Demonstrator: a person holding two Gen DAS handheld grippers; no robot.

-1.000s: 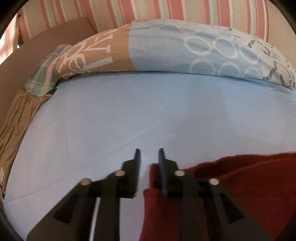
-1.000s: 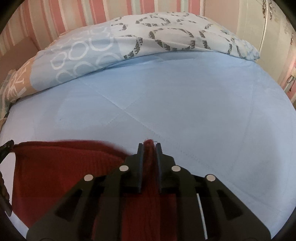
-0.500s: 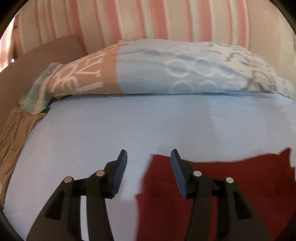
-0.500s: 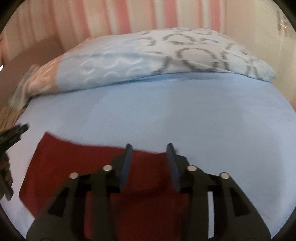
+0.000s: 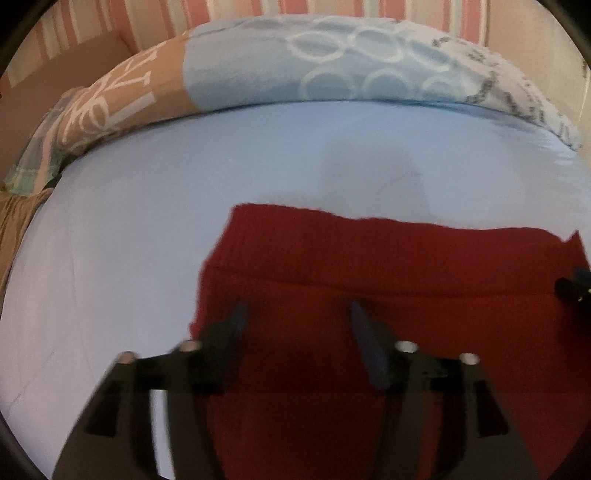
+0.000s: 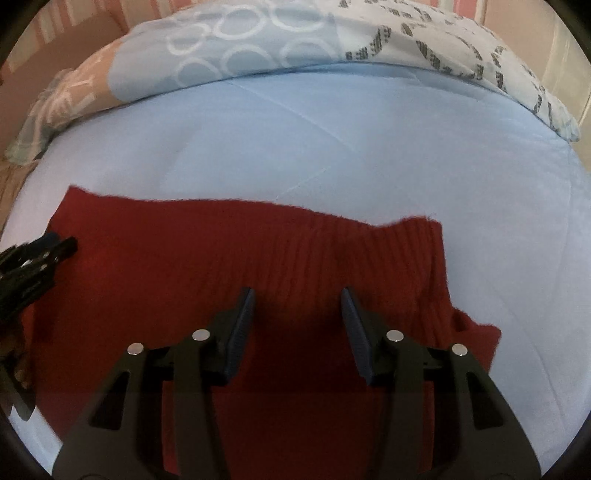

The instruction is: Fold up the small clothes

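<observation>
A dark red knitted garment (image 5: 388, 266) (image 6: 207, 251) lies flat on the light blue bed sheet (image 5: 155, 206) (image 6: 369, 147), its far edge folded over. My left gripper (image 5: 297, 312) hovers above the garment's left part, jaws opening, nothing pinched between them. My right gripper (image 6: 297, 299) hangs over the garment's right part, jaws also opening with only cloth underneath. The left gripper shows as a black shape (image 6: 33, 258) at the left edge of the right wrist view. A bit of the right gripper (image 5: 574, 288) peeks in at the right edge of the left wrist view.
A long pillow (image 5: 295, 70) (image 6: 277, 48) with blue, tan and patterned panels lies across the head of the bed. Behind it is a pink striped wall (image 5: 332, 7). A plaid cloth (image 5: 40, 147) and tan fabric (image 5: 14, 218) sit at the bed's left side.
Both grippers let go of the red garment's edge and opened. The garment dropped flat onto the sheet, and both grippers drew back toward me and sank over it.
</observation>
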